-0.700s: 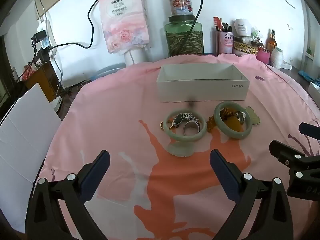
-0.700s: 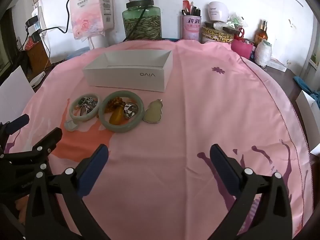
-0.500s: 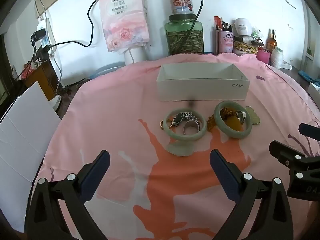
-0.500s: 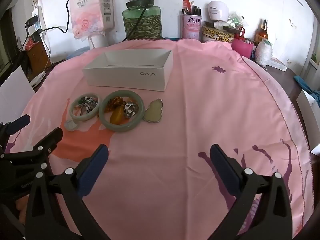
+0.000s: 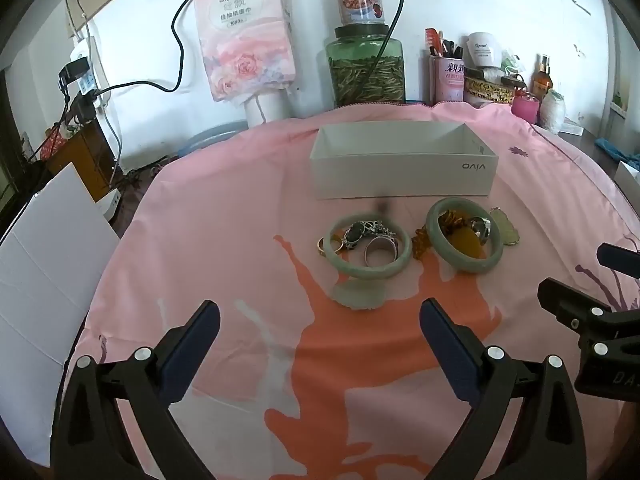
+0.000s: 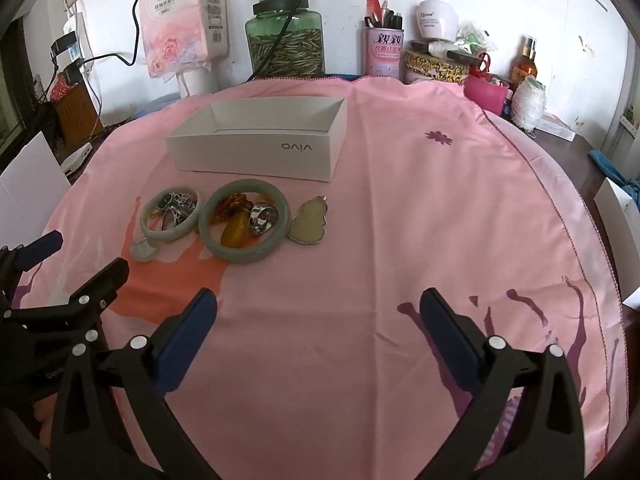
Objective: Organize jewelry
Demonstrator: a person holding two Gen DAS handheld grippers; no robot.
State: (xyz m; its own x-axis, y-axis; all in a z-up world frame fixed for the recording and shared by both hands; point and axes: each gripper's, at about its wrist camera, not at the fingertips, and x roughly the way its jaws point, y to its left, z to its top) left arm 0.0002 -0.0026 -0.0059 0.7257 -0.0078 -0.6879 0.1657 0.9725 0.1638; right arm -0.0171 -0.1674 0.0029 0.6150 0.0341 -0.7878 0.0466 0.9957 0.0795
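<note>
Nothing picked yet. Our left gripper has its fingers spread wide and empty, low over the pink cloth on the tabletop. Our right gripper is the same: spread, nothing between the fingers.

All the jewelry sits in one cluster on the cloth, just in front of the white box, which looks empty from here. Small jade bangle lies flat with a silver ring and some tangled silver pieces inside it, and a pale jade disc sits just beside its near rim. Large jade bangle lies to its right, flat, holding an amber pendant and a chunky silver ring. The gourd pendant is outboard on the right, just beside that bangle.

Key relation: the cluster is straight ahead of the left fingers, with the jade disc nearest, almost centred between them. From the right gripper it is ahead and off to the left, so we judge left nearer to the small bangle, right better placed for the gourd pendant.

Gourd's long axis runs near-far, bail end toward the box. The box's long axis runs across the left wrist view, open side up. The bangles have no useful axis, so a rim pinch probably works.
</note>
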